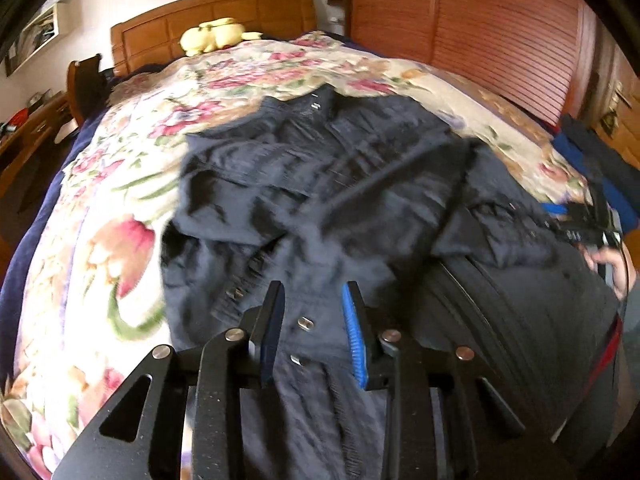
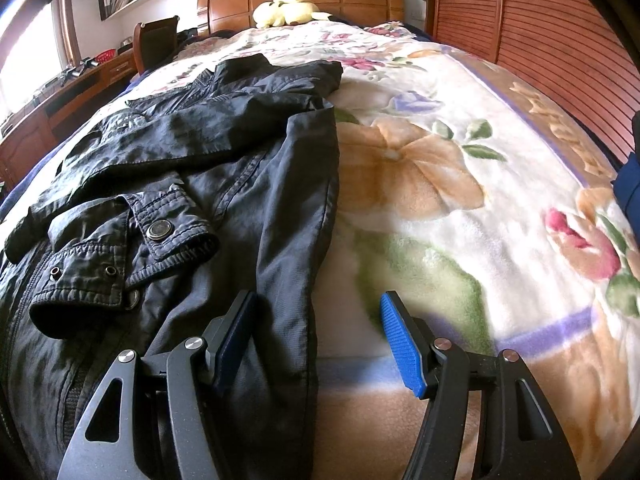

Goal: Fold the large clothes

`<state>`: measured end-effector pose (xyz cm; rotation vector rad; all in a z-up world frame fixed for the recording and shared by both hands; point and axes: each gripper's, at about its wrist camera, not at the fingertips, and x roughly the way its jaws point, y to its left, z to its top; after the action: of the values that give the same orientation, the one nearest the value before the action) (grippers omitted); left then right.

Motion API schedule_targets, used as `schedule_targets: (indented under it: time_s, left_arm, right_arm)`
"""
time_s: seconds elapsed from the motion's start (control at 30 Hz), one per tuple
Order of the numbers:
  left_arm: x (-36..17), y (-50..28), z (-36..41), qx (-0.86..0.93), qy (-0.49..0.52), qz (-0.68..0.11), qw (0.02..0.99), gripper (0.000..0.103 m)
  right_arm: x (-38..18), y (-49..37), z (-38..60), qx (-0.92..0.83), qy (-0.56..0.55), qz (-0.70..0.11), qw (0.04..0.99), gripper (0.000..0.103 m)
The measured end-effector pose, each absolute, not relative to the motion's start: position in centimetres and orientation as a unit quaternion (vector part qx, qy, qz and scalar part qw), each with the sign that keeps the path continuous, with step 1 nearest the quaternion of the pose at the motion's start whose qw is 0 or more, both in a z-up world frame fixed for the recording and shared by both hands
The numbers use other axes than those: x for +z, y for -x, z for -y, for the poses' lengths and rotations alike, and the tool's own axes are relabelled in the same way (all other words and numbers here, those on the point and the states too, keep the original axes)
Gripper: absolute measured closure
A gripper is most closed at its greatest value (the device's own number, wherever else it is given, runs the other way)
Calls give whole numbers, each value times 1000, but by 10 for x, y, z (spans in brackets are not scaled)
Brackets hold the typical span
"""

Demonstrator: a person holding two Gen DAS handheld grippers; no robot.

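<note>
A large dark navy jacket (image 1: 320,184) lies spread on the floral blanket (image 1: 120,184) of a bed, collar toward the headboard. My left gripper (image 1: 314,300) is open and hovers just above the jacket's front placket with its snaps, near the hem. In the right wrist view the jacket (image 2: 192,152) lies to the left, one sleeve folded across the body with its buttoned cuff (image 2: 164,232) showing. My right gripper (image 2: 318,308) is open wide, low over the jacket's right edge and the blanket (image 2: 460,200). The right gripper also shows in the left wrist view (image 1: 592,220), held by a hand.
A yellow plush toy (image 1: 214,36) sits by the wooden headboard (image 1: 224,16). A slatted wooden wardrobe (image 1: 480,28) stands along the bed's right side. A desk and chair (image 2: 156,40) stand to the left. Blue clothing (image 2: 628,188) lies at the bed's right edge.
</note>
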<state>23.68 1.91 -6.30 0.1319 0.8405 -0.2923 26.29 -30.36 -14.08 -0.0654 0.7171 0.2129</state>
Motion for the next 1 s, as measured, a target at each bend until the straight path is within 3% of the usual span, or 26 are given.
schedule_targets:
  time_s: [0.47, 0.6, 0.67, 0.73, 1.0]
  left_arm:
    - [-112, -228, 4, -118, -82, -451, 881, 72]
    - [-111, -225, -3, -127, -64, -444, 885, 72]
    - [-106, -221, -5, -138, -58, -434, 888, 87]
    - [-98, -214, -6, -142, -65, -419, 894, 94]
    - [-67, -187, -11, -143, -62, -399, 904, 94]
  right_arm:
    - [-118, -249, 304, 93, 47, -323, 941, 37]
    - [-92, -229, 300, 102, 38, -291, 950, 30]
    - [-83, -218, 293, 124, 33, -286, 949, 28]
    - [-79, -206, 285, 138, 38, -282, 949, 27]
    - [-79, -166, 271, 184, 47, -280, 941, 27]
